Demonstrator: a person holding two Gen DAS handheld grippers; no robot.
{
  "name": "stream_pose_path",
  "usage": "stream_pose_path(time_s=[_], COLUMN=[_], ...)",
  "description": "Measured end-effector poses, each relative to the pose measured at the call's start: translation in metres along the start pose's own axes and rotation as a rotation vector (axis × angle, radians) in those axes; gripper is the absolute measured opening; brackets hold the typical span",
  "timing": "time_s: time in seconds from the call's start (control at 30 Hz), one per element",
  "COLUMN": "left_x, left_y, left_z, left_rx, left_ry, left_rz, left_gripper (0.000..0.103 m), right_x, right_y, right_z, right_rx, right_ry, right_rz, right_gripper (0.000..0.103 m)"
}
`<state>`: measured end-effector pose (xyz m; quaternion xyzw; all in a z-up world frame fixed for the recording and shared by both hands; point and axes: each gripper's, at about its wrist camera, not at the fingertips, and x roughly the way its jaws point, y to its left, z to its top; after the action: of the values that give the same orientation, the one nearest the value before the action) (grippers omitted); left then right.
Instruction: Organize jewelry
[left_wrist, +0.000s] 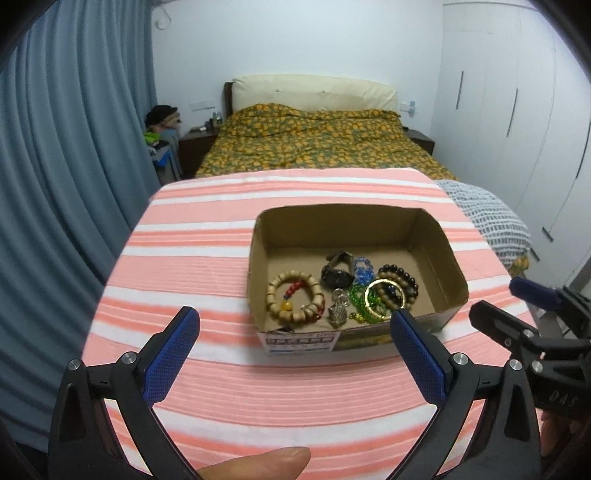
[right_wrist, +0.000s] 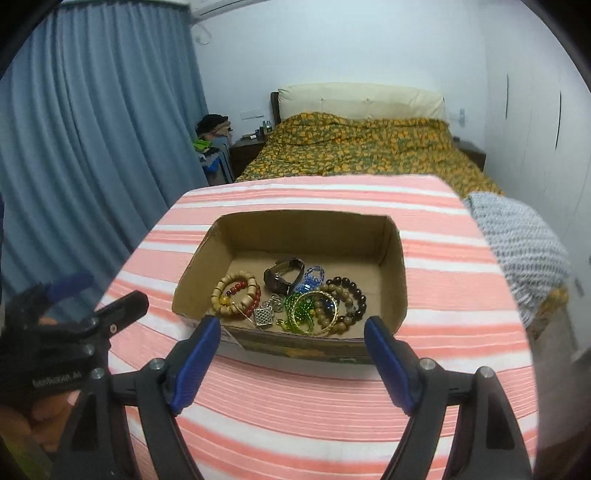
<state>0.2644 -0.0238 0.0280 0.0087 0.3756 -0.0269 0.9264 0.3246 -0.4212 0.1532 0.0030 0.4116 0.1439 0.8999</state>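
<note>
An open cardboard box (left_wrist: 447, 254) (right_wrist: 400, 273) stands on the pink-and-white striped table. Inside lie a tan wooden bead bracelet (left_wrist: 293, 301) (right_wrist: 236, 291), a dark wristwatch (left_wrist: 336, 275) (right_wrist: 284, 277), a blue bead piece (left_wrist: 364, 271) (right_wrist: 312, 278), green beads (left_wrist: 360, 299) (right_wrist: 301, 308), a gold bangle (left_wrist: 382, 299) (right_wrist: 316, 308), a dark bead bracelet (left_wrist: 404, 282) (right_wrist: 351, 295) and a silver pendant (left_wrist: 338, 312) (right_wrist: 264, 315). My left gripper (left_wrist: 295, 325) is open and empty in front of the box. My right gripper (right_wrist: 291, 326) is open and empty at the box's near wall.
The striped table (left_wrist: 192, 258) (right_wrist: 443, 369) ends at a bed with a yellow-green cover (left_wrist: 317, 140) (right_wrist: 365, 147). A grey knitted blanket (left_wrist: 487, 214) (right_wrist: 521, 236) hangs at the right. Blue curtains (left_wrist: 74, 147) are at the left, white wardrobes (left_wrist: 517, 110) at the right.
</note>
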Motion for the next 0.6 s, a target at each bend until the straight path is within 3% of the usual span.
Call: stream_pose_path(time_s=[0.6], left_x=[-0.020], left_y=[0.001], left_z=[-0.001], left_rx=[0.012], left_ry=[-0.030], left_rz=[0.010], left_gripper=[0.103], right_x=[-0.027], right_y=[0.021], right_z=[0.001], right_rx=[-0.060], right_ry=[-0.037], right_rz=[-0.004], right_gripper=[0.082])
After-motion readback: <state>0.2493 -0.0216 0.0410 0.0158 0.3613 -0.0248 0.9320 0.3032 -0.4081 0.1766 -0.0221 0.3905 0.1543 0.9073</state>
